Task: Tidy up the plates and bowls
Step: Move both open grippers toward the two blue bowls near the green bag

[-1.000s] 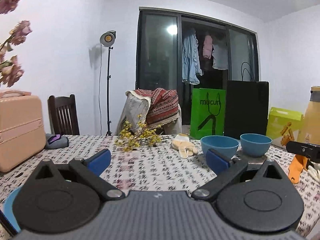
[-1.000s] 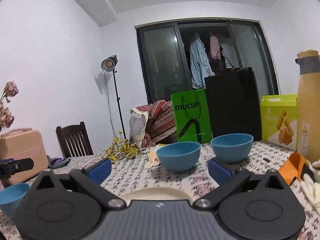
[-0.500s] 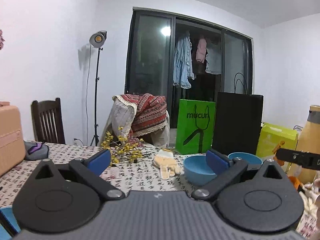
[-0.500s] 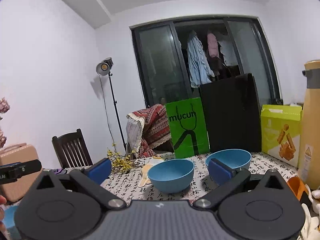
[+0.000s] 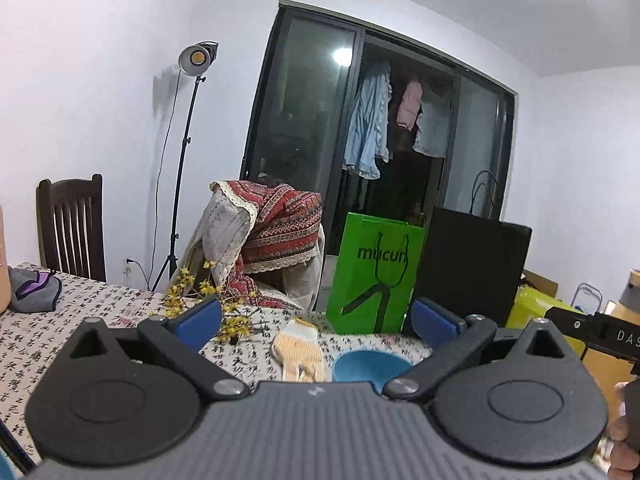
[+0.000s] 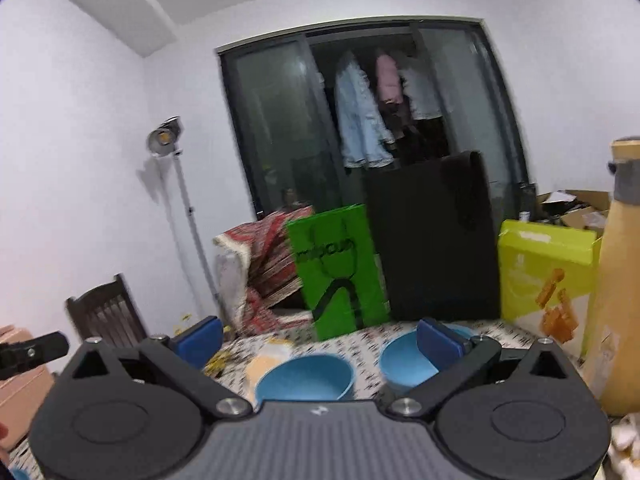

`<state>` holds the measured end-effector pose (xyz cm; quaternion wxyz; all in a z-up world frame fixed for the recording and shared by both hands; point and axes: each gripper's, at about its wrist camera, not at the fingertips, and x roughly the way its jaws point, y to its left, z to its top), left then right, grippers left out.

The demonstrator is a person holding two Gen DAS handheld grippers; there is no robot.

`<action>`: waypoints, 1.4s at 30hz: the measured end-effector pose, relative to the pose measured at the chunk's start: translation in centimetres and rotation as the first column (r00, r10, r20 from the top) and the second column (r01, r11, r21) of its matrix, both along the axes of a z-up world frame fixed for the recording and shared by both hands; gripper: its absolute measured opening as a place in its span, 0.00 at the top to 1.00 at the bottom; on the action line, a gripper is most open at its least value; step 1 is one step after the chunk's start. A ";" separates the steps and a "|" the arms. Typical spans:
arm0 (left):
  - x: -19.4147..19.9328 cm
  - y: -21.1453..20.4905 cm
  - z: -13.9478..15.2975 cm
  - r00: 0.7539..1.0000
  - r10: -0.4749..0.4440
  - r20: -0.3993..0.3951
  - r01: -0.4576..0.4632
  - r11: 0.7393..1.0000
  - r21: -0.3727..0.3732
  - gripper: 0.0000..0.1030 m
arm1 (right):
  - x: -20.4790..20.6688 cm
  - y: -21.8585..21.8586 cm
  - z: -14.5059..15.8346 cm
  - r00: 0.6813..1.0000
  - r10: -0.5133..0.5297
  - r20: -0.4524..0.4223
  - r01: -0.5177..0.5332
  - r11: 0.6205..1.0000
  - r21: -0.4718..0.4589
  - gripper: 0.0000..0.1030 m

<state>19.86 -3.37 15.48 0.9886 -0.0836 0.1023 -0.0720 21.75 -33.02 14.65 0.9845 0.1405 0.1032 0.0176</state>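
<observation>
Two blue bowls stand on the patterned tablecloth [image 6: 352, 344] in the right wrist view: a nearer bowl [image 6: 306, 376] low in the middle and a farther bowl [image 6: 404, 360] partly behind the right finger. My right gripper [image 6: 318, 334] is open and empty, raised above them and tilted up. In the left wrist view one blue bowl [image 5: 370, 364] peeks over the gripper body. My left gripper [image 5: 316, 318] is open with nothing between its fingers. No plate shows.
A pale glove [image 5: 298, 346] and yellow flowers [image 5: 200, 300] lie on the table. A green bag [image 5: 374, 278], a black bag [image 5: 468, 276], a yellow box [image 6: 548, 276] and a tall tan bottle [image 6: 620, 280] stand at the back and right. Chairs [image 5: 72, 228] line the far side.
Both grippers have risen and tilted upward, so the bowls sit lower in view. The cream plate under the right gripper and the pink case at left have dropped out of sight.
</observation>
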 end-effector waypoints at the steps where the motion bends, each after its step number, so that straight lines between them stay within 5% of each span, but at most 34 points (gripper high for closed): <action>1: 0.5 -0.2 0.2 1.000 -0.001 -0.004 0.001 1.000 -0.010 0.00 | 0.4 -0.3 0.3 1.000 -0.003 0.004 0.003 1.000 0.011 0.00; 21: 12.7 -4.2 1.6 0.997 -0.043 -0.059 0.036 0.992 -0.119 0.00 | 13.6 -0.2 2.5 0.997 -0.041 -0.061 0.042 0.999 0.019 0.00; 26: 16.4 -4.6 0.1 0.997 -0.013 -0.072 0.001 0.987 -0.160 0.00 | 16.4 -0.1 0.7 0.996 -0.032 -0.089 0.039 0.996 0.085 0.00; 37: 23.1 -3.9 -5.5 0.979 -0.008 -0.201 -0.026 0.986 -0.167 0.00 | 21.0 0.2 -4.2 0.984 -0.022 -0.176 0.027 0.999 0.028 0.00; 42: 24.1 -4.1 -6.6 0.968 -0.033 -0.251 0.004 0.994 -0.114 0.00 | 22.2 0.1 -5.6 0.978 -0.029 -0.207 0.032 0.999 0.011 0.00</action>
